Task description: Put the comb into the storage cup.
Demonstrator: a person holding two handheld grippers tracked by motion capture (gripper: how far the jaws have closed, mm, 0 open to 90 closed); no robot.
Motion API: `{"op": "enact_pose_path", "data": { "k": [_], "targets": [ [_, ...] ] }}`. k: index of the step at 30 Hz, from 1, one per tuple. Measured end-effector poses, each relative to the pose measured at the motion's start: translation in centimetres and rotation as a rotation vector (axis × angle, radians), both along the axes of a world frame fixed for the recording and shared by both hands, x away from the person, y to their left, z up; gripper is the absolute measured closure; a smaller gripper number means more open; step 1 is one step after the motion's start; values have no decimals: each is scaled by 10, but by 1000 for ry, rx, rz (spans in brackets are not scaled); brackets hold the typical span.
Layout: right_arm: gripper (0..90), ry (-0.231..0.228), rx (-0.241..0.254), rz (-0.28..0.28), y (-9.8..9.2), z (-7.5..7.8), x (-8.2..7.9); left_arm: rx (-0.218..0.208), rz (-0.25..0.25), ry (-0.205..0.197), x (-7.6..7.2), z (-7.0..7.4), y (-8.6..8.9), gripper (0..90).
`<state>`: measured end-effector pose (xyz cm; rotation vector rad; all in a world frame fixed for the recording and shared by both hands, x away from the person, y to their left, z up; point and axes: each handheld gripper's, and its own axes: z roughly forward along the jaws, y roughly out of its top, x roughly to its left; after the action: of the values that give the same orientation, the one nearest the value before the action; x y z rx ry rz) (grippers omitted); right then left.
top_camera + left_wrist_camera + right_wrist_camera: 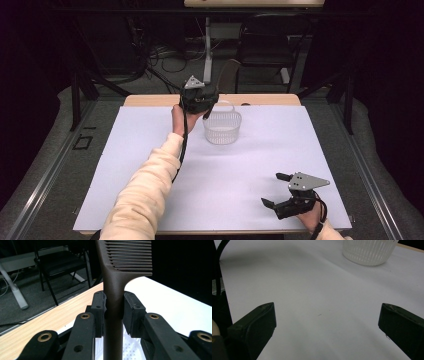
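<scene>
White slotted basket (222, 127) on the worktop (150, 150) — contents hard to make out. Above its rim, left gripper (113, 305) clamped on a dark comb (113, 277), teeth cut off. Right gripper (324, 317) — jaws wide apart.

Count: 1 basket (222, 127), 1 comb (117, 277), 2 grippers – left (113, 306), right (278, 190). 1 table (250, 165) w/ 1 white sheet (150, 135). 1 chair (265, 45) behind.

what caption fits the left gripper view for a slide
Left hand-held gripper clamps the handle of a dark brown plastic comb, teeth up, above a white perforated plastic basket at the table's far edge.
</scene>
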<state>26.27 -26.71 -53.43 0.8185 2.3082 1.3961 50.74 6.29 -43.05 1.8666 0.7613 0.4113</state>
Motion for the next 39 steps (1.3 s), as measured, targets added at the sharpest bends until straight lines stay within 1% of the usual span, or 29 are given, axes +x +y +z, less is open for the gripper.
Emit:
{"op": "enact_pose_path", "data": {
  "k": [13, 19, 25, 39],
  "targets": [
    [12, 1, -2, 2, 0, 0, 0, -3, -21, 4, 3, -4, -5, 725],
    [12, 2, -3, 2, 0, 0, 0, -19, -35, 6, 3, -6, -7, 725],
    [12, 2, -3, 2, 0, 0, 0, -14, -48, 0, 4, -6, -9, 725],
    [12, 3, -6, -2, -1, 0, 0, -19, -50, 7, 5, -10, -10, 725]
  ]
}}
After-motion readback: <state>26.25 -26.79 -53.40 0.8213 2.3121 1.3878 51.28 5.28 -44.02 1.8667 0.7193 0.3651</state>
